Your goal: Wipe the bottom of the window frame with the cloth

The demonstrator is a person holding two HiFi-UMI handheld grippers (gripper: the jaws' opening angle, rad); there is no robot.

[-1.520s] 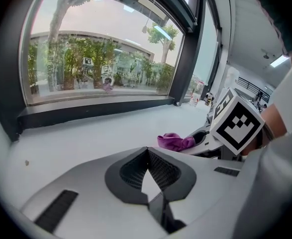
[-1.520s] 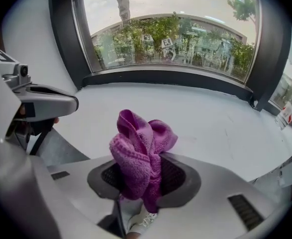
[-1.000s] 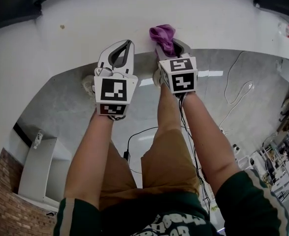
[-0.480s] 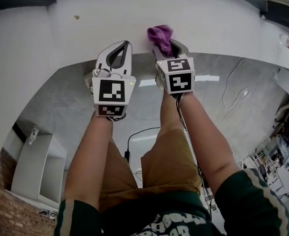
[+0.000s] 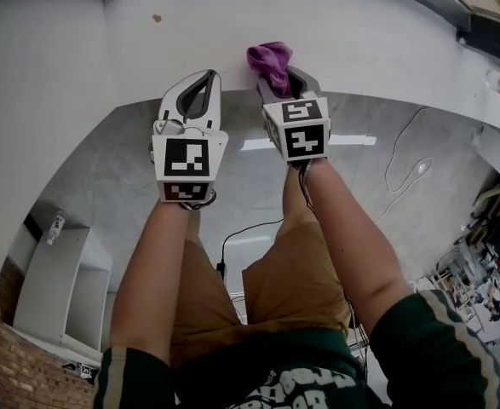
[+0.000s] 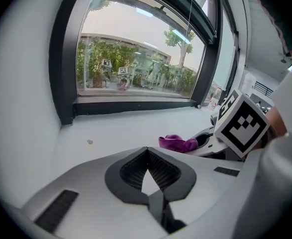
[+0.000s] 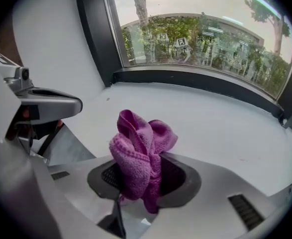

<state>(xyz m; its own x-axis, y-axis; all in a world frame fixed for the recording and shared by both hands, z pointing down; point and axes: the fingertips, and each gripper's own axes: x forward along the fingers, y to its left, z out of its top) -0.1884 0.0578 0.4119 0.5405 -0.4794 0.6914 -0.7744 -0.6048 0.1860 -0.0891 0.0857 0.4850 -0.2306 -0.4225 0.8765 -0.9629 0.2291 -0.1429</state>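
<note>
The window's dark frame [image 7: 195, 81] runs its bottom rail left to right across the right tool view, straight ahead and beyond a stretch of white sill [image 7: 220, 123]. The rail's long axis lies crosswise to both tools. The right tool [image 7: 141, 168] is clamped on the bunched purple cloth [image 7: 138, 151], which sticks out past its tips over the sill's near part, well short of the rail. The left tool [image 6: 146, 156] hangs just beside it, jaws together and empty. I judge the right one must reach forward, then sweep sideways. The sill between is bare but for a small speck [image 6: 89, 142] off to the left.
</note>
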